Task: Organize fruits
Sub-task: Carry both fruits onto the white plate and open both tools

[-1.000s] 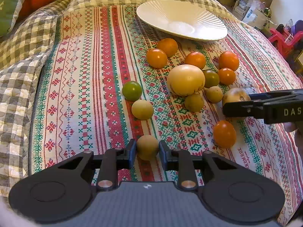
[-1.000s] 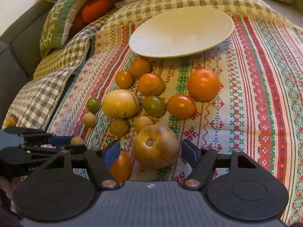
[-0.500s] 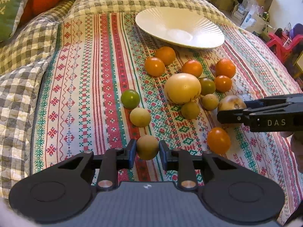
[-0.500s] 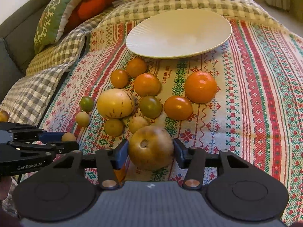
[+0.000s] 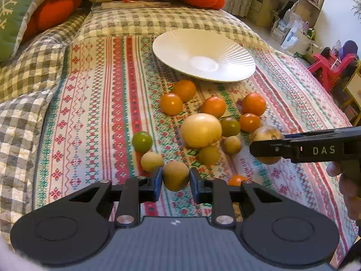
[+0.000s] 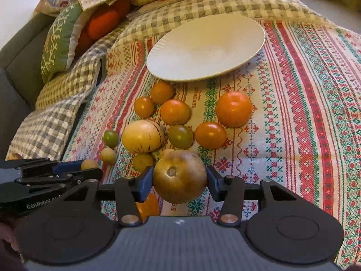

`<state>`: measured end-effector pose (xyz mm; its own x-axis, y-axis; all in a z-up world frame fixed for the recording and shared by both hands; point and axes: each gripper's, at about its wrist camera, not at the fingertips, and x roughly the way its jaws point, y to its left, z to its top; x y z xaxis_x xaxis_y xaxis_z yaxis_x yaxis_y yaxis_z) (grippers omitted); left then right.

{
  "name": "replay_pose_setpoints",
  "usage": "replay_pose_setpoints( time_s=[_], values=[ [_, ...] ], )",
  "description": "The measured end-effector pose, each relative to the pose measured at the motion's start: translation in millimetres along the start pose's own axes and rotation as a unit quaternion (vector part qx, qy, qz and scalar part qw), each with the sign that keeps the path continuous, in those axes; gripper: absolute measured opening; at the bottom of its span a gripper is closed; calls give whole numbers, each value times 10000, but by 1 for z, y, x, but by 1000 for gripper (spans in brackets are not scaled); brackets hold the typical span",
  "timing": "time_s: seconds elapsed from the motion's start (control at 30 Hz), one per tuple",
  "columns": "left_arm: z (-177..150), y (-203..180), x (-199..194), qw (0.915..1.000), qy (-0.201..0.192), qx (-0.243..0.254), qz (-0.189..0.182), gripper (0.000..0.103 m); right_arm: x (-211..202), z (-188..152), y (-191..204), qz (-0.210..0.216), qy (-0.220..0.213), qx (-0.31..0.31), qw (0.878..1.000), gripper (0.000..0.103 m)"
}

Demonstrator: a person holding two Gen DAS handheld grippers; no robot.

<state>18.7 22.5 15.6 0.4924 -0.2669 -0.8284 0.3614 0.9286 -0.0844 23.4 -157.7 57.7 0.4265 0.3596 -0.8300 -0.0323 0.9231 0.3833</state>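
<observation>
The left gripper (image 5: 176, 180) is clamped on a small tan fruit (image 5: 175, 178); the right gripper (image 6: 179, 180) pinches a larger brown fruit (image 6: 179, 176), both lifted over the patterned cloth (image 6: 304, 135). At twelve o'clock beyond them lies a cluster of loose fruit around a big yellow one (image 5: 200, 130). Farther at twelve, the white plate (image 5: 239, 72) sits bare on the cloth

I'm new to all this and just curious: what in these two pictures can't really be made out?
- Orange fruit, right wrist view: mostly hidden behind the right gripper.
- Person's hand, left wrist view: cut off by the frame edge.
- Shelf clutter, left wrist view: too small and blurred.
</observation>
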Motion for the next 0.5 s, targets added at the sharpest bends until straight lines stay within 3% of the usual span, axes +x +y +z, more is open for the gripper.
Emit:
replay_pose_setpoints(
  time_s=[0.27,0.5],
  values=[
    [25,-16,7,9997,-143,194,-72,16,-11,19,-8,-163,-199,105,9996,46],
    [69,-30,22,9980,-379,393,-320,16,-14,62,-18,-187,-541,118,9983,46]
  ],
)
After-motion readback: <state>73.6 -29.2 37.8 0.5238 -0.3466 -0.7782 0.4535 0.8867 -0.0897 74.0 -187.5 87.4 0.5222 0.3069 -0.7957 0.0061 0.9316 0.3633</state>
